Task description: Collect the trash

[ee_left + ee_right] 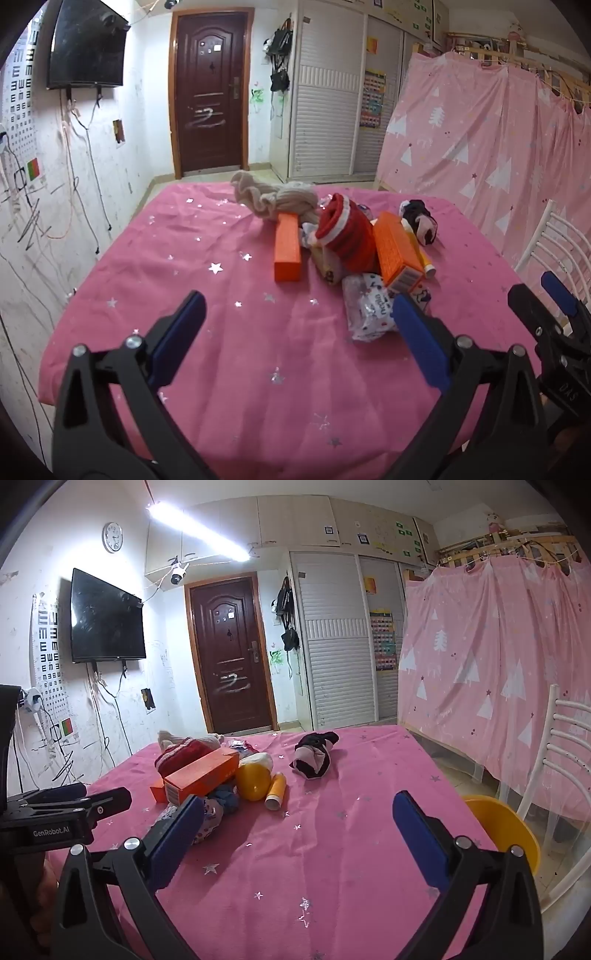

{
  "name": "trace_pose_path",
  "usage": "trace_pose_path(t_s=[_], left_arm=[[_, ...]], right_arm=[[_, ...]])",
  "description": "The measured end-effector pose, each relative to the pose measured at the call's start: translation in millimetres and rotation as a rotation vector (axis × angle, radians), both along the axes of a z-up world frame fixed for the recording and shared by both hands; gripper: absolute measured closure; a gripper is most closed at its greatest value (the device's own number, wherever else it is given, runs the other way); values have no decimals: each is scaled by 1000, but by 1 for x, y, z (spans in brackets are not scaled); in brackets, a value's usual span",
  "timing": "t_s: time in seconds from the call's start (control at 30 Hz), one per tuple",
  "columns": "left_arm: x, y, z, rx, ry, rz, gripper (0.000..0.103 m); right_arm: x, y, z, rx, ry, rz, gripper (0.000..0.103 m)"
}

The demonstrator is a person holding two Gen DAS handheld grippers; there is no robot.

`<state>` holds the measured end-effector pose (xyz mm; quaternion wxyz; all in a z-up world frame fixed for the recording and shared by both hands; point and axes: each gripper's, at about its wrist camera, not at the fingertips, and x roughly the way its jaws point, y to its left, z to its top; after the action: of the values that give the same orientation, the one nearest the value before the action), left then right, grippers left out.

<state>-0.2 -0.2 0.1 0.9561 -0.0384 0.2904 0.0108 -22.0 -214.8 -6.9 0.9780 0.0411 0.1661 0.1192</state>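
On the pink star-print tablecloth [207, 258] lies a pile: an orange box [287, 251], a second orange box [397, 254], a red-and-white knit piece [343, 232], a beige sock [273, 197], a black-and-white sock [419, 219], a yellow tube [426, 264] and a crumpled patterned wrapper [369, 310]. My left gripper [297, 299] hovers open just short of the pile, its right finger beside the wrapper. My right gripper [299, 797] is open over bare cloth, right of the orange box [203, 777], a yellow round object [253, 782] and the tube [276, 792]. Neither holds anything.
A yellow bin [506, 827] sits off the table's right edge beside a white chair [561, 746]. A pink curtain [498, 664] hangs at the right. A dark door [231, 657] and a wall TV [107, 622] lie beyond the table. The black-and-white sock [314, 757] lies apart from the pile.
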Motion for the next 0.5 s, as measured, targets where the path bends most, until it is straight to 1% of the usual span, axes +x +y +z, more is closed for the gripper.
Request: trace_pose_path(t_s=[0.3,0.33,0.5], left_arm=[[-2,1,2,15,-8,-1,6],[-5,-4,-2,11,-5,-6,6],[-8,-4,-3,7,-3,-9,6]], right_arm=[[0,0,0,4,-6,1,8],[0,0,0,4,-6,0,8],[0,0,0,4,-10,2,8]])
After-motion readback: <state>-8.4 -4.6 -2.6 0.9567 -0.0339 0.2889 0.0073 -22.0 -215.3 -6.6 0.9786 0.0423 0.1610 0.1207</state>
